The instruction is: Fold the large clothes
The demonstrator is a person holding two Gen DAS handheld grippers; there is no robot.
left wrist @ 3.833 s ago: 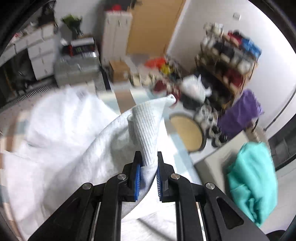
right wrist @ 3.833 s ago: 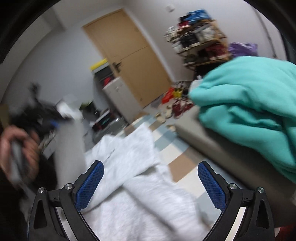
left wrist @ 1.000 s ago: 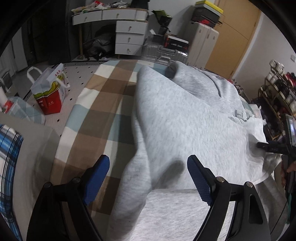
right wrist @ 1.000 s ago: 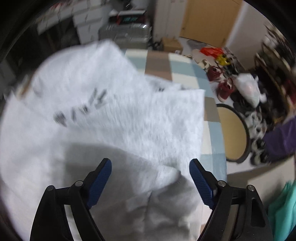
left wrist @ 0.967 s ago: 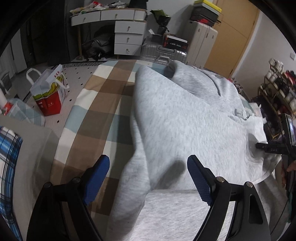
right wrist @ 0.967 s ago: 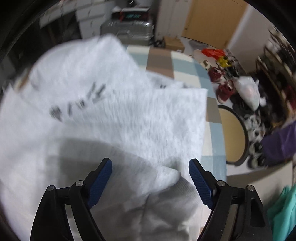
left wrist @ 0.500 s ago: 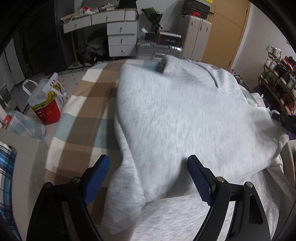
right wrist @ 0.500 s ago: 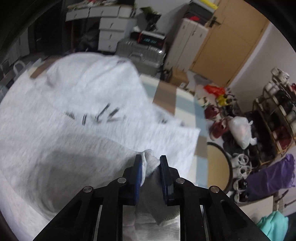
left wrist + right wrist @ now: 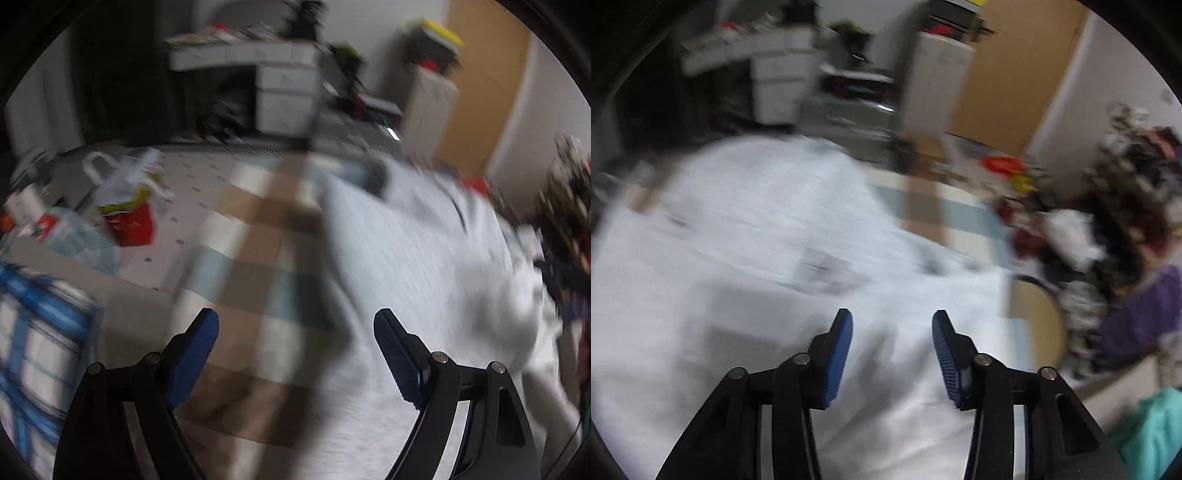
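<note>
A large light grey sweatshirt (image 9: 424,280) lies spread on a checked brown, blue and cream blanket (image 9: 258,280). It fills the right half of the left wrist view and most of the right wrist view (image 9: 768,258). My left gripper (image 9: 295,350) is wide open and empty, above the blanket at the sweatshirt's left edge. My right gripper (image 9: 892,350) is partly open and empty, just above the sweatshirt. Both views are blurred by motion.
A red and white bag (image 9: 129,214) stands on the floor to the left. A blue plaid cloth (image 9: 33,332) lies at the near left. Drawers (image 9: 284,92) and a wooden door (image 9: 1015,81) stand behind. A shoe rack (image 9: 1137,177) and teal garment (image 9: 1152,435) are at right.
My right gripper, shut on a fold of the sweatshirt half a second ago, has opened and let it go. My left gripper stayed open and swung left over the blanket.
</note>
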